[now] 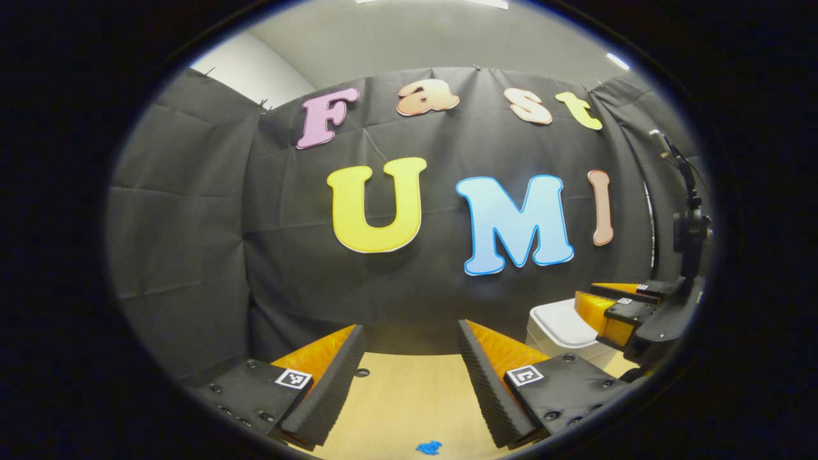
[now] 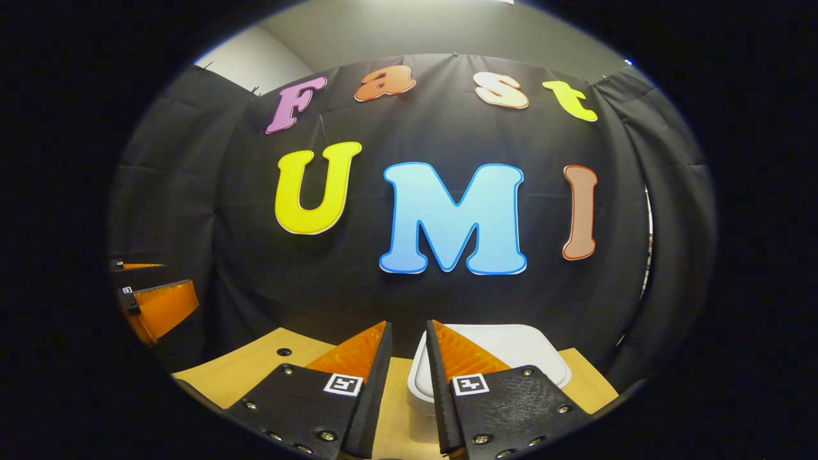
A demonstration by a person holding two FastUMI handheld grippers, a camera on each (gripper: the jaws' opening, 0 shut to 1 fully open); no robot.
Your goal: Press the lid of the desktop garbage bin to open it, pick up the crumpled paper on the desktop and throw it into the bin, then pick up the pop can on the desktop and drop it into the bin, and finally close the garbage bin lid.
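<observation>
Black cloth walls close off the far side of a pale wooden table (image 1: 409, 402). On it the white bin (image 2: 511, 348) stands with its lid down, just beyond the right gripper (image 2: 409, 335), whose fingers are nearly closed on nothing. Left gripper (image 1: 412, 335) hangs open, with a small blue scrap (image 1: 429, 447) near, half cut off

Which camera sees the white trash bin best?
The right gripper view. There the bin sits just ahead of the right tool, with its closed white lid facing the camera, though one finger covers part of it. In the left gripper view the bin is off to the side, partly hidden behind the right tool.
</observation>
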